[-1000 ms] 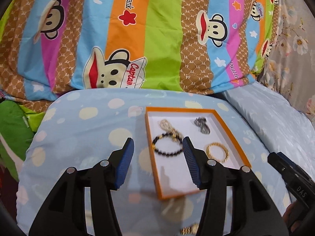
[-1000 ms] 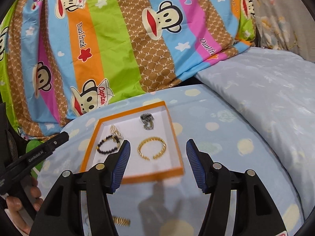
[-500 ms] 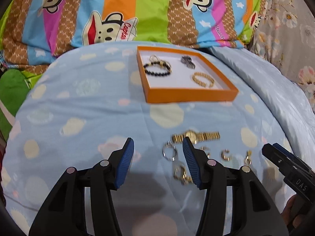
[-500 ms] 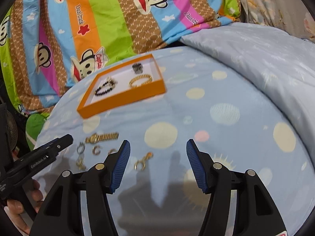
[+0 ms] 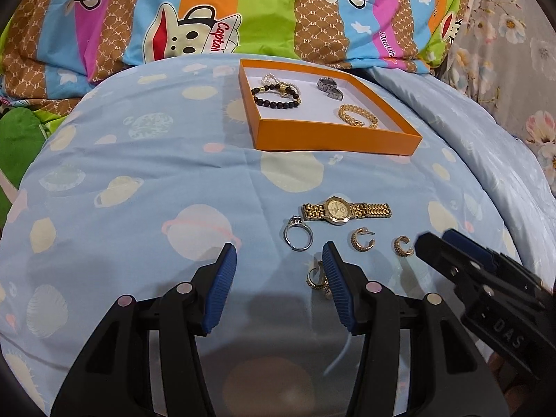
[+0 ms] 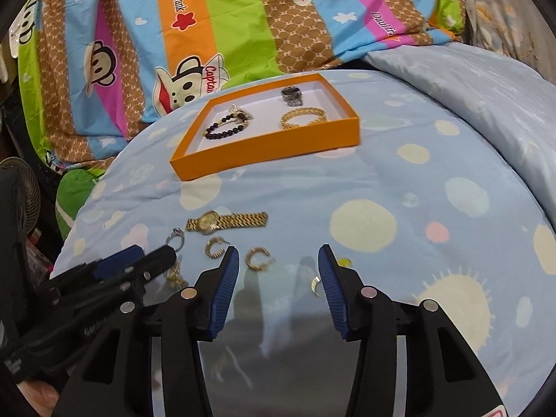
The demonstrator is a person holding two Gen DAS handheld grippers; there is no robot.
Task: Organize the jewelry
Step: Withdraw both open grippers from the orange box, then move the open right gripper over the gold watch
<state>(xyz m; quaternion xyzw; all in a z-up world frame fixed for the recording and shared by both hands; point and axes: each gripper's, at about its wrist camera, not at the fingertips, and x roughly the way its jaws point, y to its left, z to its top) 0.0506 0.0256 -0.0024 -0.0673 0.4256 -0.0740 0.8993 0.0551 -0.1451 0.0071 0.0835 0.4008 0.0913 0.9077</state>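
Where a second ago both cameras looked mostly at the striped monkey-print quilt [image 5: 215, 10] with the orange tray [image 5: 333, 139] close in front, they now tilt down onto the pale blue spotted bedsheet [image 5: 139, 160], the tray sits farther off, and a row of loose jewelry has come into view near the grippers.

Both grippers hover above the sheet. The left gripper [image 5: 279, 271] has its jaws apart with nothing between them; the pad of its right finger overlaps a gold earring [image 5: 314, 278] in the left wrist view, though contact cannot be told. The right gripper [image 6: 278, 271] has just been closing its jaws – they stand apart, with only bare sheet between them and a small gold piece [image 6: 315, 285] just beside the right pad.

Inside the tray lie a black bead bracelet [image 5: 276, 97], a gold chain bracelet [image 5: 358, 115] and a dark metal piece [image 5: 330, 87]. On the sheet, nearer, lie a gold watch [image 5: 345, 209], a silver ring [image 5: 298, 233] to its left, and two gold hoop earrings [image 5: 362, 239] – all apart from one another.

A floral fabric [image 5: 514, 34] shows far right.
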